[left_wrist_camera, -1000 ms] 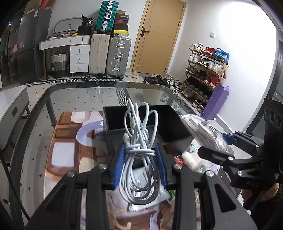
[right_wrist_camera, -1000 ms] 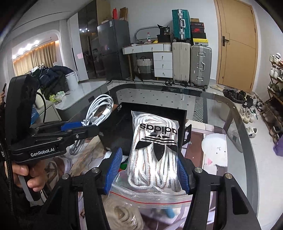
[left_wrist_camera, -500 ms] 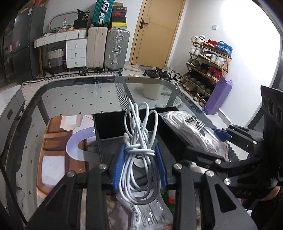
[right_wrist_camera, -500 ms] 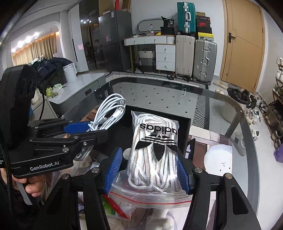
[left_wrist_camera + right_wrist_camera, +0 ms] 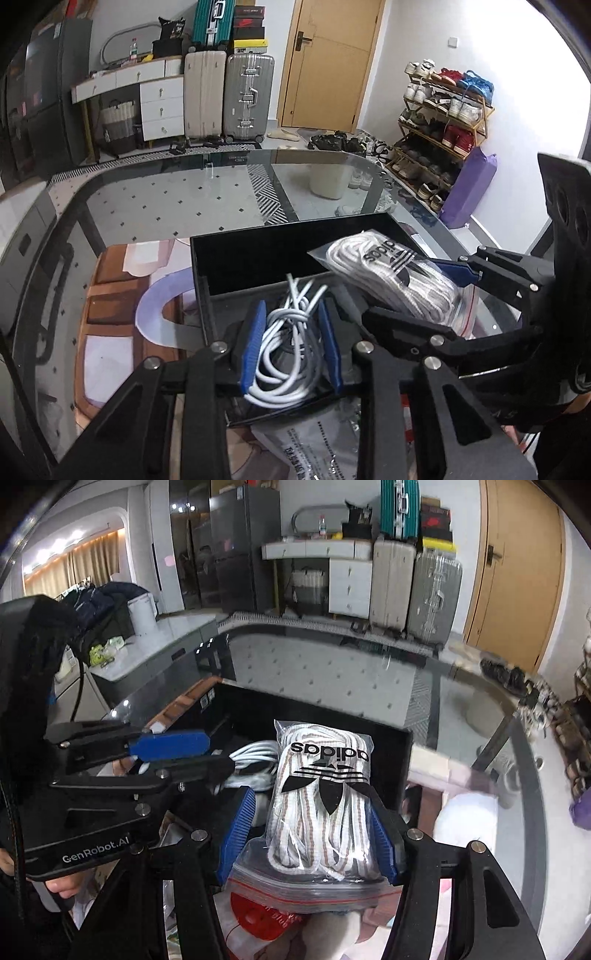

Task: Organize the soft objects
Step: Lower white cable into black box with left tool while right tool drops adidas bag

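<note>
A coil of white cable (image 5: 284,343) is pinched between the blue pads of my left gripper (image 5: 291,310), low inside the open black box (image 5: 236,254) on the glass table. My right gripper (image 5: 310,801) is shut on a clear zip bag of white shoelaces (image 5: 325,805) with a black logo, held over the box's right part. In the left wrist view the right gripper (image 5: 406,291) and the lace bag (image 5: 391,273) sit just right of the cable. The right wrist view shows the left gripper (image 5: 207,755) at left with the cable (image 5: 255,760) inside the box (image 5: 402,760).
A printed plastic packet (image 5: 314,450) and a red-printed packet (image 5: 258,919) lie at the table's near edge below the grippers. The glass table (image 5: 166,199) stretches beyond the box. Suitcases (image 5: 247,99) and a shoe rack (image 5: 443,110) stand far behind. A hand (image 5: 55,886) grips the left tool.
Both grippers have moved forward and down over the black box. The cable coil has sunk from above the box's rim into it. The lace bag has come in beside it.
</note>
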`<action>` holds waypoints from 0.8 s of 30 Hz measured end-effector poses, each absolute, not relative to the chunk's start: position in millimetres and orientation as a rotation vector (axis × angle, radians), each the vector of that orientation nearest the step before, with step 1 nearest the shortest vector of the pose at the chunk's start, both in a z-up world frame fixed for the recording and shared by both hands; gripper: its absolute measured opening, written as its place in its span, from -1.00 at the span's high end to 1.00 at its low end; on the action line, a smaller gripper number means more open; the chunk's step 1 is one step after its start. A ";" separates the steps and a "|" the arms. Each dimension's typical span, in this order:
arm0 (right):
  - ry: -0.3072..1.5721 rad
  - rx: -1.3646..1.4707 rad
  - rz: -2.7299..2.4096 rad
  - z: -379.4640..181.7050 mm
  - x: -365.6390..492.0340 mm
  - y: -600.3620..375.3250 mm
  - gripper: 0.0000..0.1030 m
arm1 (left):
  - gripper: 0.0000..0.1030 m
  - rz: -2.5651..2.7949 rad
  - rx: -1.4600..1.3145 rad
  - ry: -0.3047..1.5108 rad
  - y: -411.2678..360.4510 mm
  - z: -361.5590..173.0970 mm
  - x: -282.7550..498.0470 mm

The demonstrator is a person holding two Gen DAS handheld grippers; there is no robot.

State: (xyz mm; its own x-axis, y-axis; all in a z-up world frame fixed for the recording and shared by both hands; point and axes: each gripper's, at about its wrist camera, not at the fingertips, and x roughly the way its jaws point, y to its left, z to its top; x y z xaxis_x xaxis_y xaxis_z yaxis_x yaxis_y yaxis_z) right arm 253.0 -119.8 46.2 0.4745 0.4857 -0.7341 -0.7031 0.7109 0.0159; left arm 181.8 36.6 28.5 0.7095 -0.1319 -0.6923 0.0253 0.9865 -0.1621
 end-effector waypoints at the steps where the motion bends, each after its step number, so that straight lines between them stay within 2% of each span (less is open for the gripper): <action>1: 0.796 -0.308 0.738 46.1 253.6 -119.1 -0.14 | 0.47 -0.090 -0.140 0.779 36.5 28.2 181.0; 8: 0.842 -0.291 0.740 46.2 250.8 -119.8 -0.14 | 0.47 -0.098 -0.117 0.782 37.4 28.9 174.6; 12: 0.802 -0.278 0.753 46.7 249.2 -121.9 -0.30 | 0.41 -0.097 -0.119 0.772 40.3 32.1 170.0; 15: 0.718 -0.272 0.722 54.2 239.3 -128.8 -0.58 | 0.20 -0.113 -0.114 0.761 42.0 34.5 162.9; 17: 0.685 -0.257 0.713 59.8 232.9 -136.3 -0.61 | -0.02 -0.122 -0.106 0.742 41.9 37.7 153.8; 22: 0.665 -0.199 0.655 67.1 215.1 -166.9 -0.76 | -0.22 -0.125 -0.103 0.708 39.9 45.3 131.2; 23: 0.665 -0.183 0.649 67.7 210.4 -173.0 -0.83 | -0.49 -0.125 -0.103 0.704 39.9 46.2 127.2; 24: 0.666 -0.173 0.648 67.9 206.2 -178.3 -0.93 | -0.65 -0.112 -0.104 0.698 39.8 47.5 121.1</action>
State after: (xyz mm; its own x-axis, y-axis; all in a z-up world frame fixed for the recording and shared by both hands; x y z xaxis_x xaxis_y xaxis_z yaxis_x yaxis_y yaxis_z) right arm 206.2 -178.3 67.9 0.5996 0.5020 -0.6233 -0.6088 0.7917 0.0520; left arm 121.1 39.8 47.5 0.7608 -0.1376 -0.6342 0.0682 0.9888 -0.1327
